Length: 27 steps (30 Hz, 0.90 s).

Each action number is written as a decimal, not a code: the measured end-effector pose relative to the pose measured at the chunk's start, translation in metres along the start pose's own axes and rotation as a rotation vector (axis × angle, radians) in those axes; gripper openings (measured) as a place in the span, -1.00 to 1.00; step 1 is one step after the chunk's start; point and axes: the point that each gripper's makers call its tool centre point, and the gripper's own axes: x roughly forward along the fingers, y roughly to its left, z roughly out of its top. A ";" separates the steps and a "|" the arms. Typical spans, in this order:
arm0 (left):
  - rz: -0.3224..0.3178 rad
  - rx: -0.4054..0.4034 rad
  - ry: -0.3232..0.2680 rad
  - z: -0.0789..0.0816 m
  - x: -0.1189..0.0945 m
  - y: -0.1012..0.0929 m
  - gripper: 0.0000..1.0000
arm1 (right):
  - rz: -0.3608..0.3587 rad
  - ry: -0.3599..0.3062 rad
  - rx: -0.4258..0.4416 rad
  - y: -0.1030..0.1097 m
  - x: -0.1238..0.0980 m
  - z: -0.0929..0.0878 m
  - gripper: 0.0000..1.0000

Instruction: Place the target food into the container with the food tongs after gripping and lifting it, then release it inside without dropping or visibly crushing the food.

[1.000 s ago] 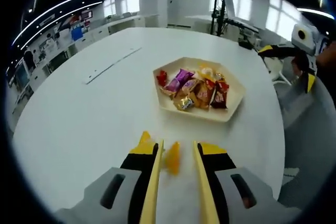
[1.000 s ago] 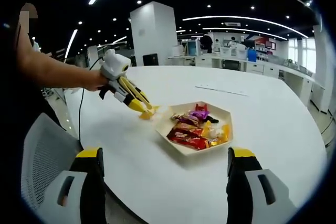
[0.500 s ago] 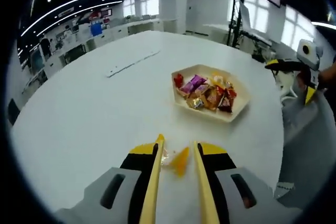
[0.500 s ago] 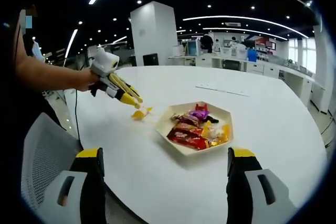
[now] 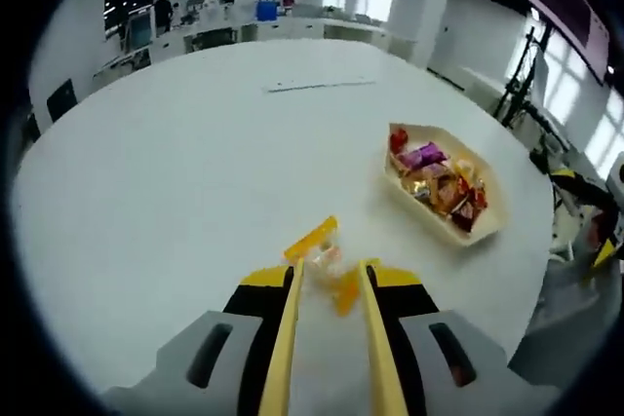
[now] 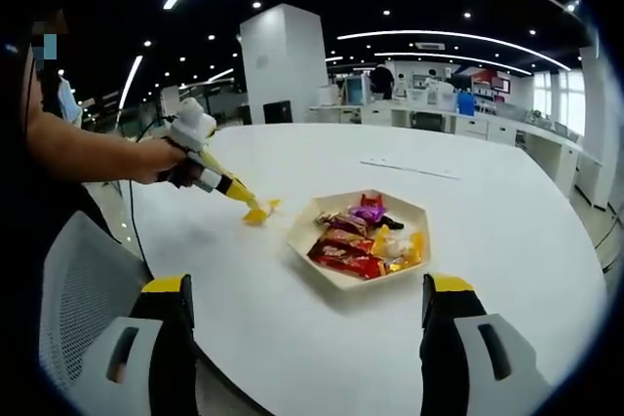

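The left gripper (image 5: 330,275) holds its two yellow jaws close together around a yellow-wrapped candy (image 5: 322,258), which sits between the jaw tips with one end of the wrapper sticking out beyond them to the left; whether the candy is lifted clear of the white table (image 5: 175,163) or still touches it, I cannot tell; in the right gripper view the same gripper (image 6: 252,209) reaches in from the left, held by a person's hand (image 6: 175,161), with the candy (image 6: 259,211) at its tip low over the table, just to the left of the tray. The hexagonal cream tray (image 5: 485,231) lies to the right of the candy and a little farther off, apart from it; it carries a heap of wrapped sweets (image 5: 444,182) in purple, red, gold and orange. The right gripper (image 6: 304,314) has its jaws spread wide apart with nothing between them, near the table's near edge, the tray (image 6: 336,277) lying beyond them; a white mesh chair (image 6: 73,309) stands at the near left.
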 end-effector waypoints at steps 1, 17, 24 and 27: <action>-0.008 -0.034 -0.005 0.002 0.000 -0.002 -0.47 | 0.000 -0.001 0.000 0.000 0.000 0.000 0.91; 0.024 -0.029 0.023 -0.001 -0.001 0.005 -0.47 | -0.007 -0.007 0.007 -0.002 -0.001 0.001 0.90; 0.022 -0.081 0.038 -0.004 -0.002 0.012 -0.47 | -0.001 -0.002 0.002 0.000 0.000 0.000 0.89; 0.006 -0.084 0.030 0.004 -0.002 0.008 -0.47 | 0.000 -0.001 0.002 0.000 -0.001 0.000 0.88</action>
